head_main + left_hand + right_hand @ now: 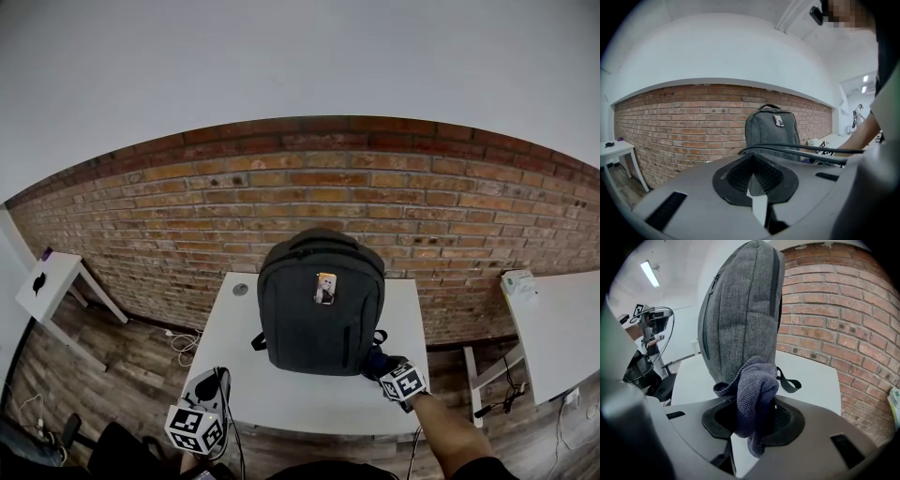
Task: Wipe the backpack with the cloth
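Note:
A dark grey backpack [321, 300] stands upright on the white table [281, 394], with a small picture tag on its front. My right gripper [395, 375] is at the backpack's lower right corner, shut on a blue-grey cloth [378, 360]. In the right gripper view the cloth [754, 390] bunches out of the gripper [757, 417] and lies against the base of the backpack [740, 315]. My left gripper [208, 386] hovers at the table's front left, apart from the backpack. In the left gripper view the gripper [752, 176] is shut with nothing in it, and the backpack [771, 131] stands ahead.
A red brick wall [309, 197] runs behind the table. A small white table [47, 281] stands at the left and another white desk [558, 328] at the right. Cables [183, 342] lie on the wooden floor. A black strap [790, 383] trails from the backpack's base.

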Tool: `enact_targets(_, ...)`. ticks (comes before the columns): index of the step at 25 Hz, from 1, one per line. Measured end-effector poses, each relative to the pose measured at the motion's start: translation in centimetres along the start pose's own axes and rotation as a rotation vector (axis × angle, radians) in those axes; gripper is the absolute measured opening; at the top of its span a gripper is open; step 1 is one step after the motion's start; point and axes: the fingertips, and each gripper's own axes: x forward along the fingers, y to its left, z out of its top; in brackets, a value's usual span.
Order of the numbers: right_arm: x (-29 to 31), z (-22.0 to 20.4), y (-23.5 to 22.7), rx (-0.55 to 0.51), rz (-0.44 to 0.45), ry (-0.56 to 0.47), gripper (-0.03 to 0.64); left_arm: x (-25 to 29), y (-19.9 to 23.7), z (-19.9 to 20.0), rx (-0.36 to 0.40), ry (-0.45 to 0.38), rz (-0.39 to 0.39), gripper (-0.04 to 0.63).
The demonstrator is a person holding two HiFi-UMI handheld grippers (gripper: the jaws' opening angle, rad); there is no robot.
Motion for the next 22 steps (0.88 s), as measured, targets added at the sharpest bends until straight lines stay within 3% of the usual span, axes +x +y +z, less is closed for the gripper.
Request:
enact_targets(8, -1.5, 2.6, 1.2, -0.037, 0.007, -0.055, 0.117, 0.0, 0.1, -0.3, -0.002, -0.005, -0.017, -0.003)
enact_targets(22, -11.0, 18.1, 3.5, -0.142, -0.057, -0.409, 0.117, 2.8, -0.2, 0.6, 0.0, -0.044, -0.13, -0.005)
